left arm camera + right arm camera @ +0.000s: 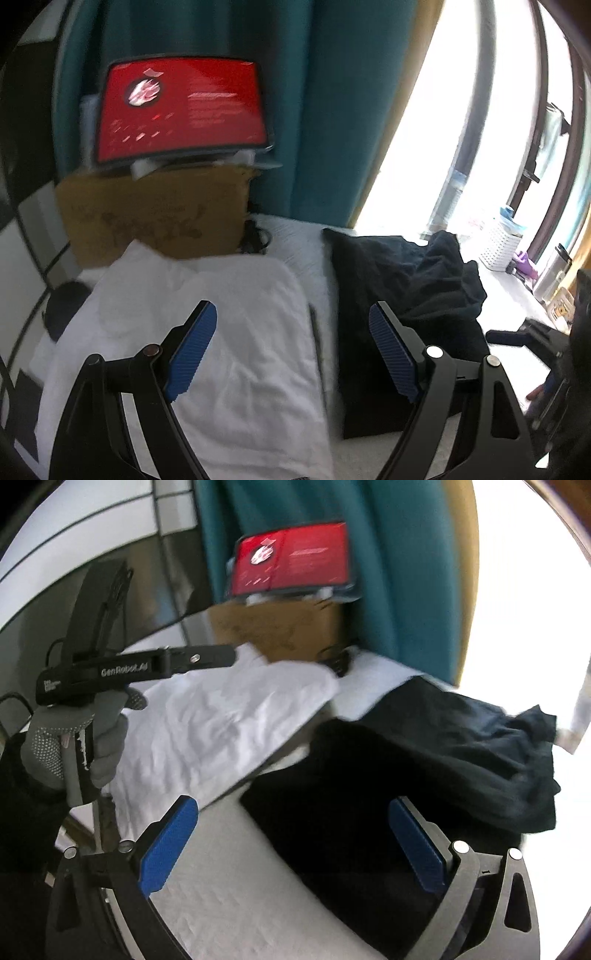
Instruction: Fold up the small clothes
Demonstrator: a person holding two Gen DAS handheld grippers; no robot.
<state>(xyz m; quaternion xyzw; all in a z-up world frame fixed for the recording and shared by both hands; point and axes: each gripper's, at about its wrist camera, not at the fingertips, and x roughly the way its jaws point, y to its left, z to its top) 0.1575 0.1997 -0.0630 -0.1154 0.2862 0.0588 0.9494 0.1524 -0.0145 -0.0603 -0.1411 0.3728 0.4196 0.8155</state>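
Observation:
A white folded garment lies on the white table cover, on the left. A dark navy garment lies crumpled to its right. My left gripper is open and empty, hovering above the gap between the two garments. In the right wrist view the white garment is at the left and the dark garment at the centre right. My right gripper is open and empty above the near edge of the dark garment. The left gripper's body, held by a gloved hand, shows at the left.
A brown cardboard box with a red-screened laptop on it stands at the back against a teal curtain. A white basket and bottles stand by the bright window at the right. A black cable lies beside the box.

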